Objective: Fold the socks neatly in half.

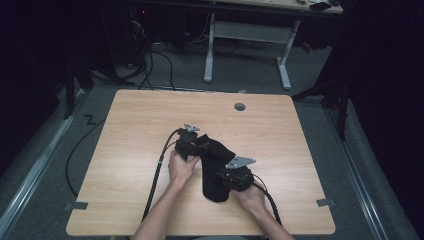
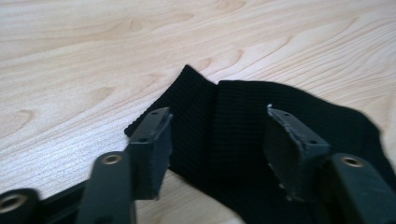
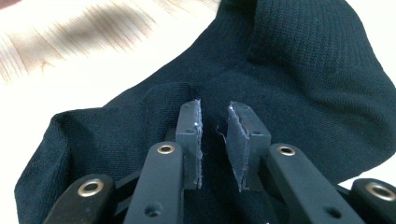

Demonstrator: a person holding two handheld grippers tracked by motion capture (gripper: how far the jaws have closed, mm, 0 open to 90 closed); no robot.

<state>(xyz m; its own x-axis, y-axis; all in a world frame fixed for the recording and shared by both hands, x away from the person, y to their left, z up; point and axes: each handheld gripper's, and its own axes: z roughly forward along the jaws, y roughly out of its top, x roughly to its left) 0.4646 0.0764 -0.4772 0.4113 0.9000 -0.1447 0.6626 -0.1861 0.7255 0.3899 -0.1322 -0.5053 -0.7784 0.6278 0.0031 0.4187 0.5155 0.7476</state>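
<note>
Here black sock (image 1: 216, 170) flat on table (image 1: 135, 125) — left tongs (image 2: 217, 140) released, right tongs (image 3: 215, 140) narrowly parted.

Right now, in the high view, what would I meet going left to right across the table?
Black cable → left hand → left tool → black sock → right tool → bare table.

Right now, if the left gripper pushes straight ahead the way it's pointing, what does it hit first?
Most likely the black sock. The left gripper stands open over the sock's ribbed cuff, which lies flat on the wooden table between and just ahead of the pads. How high the pads sit above the fabric is unclear.
</note>
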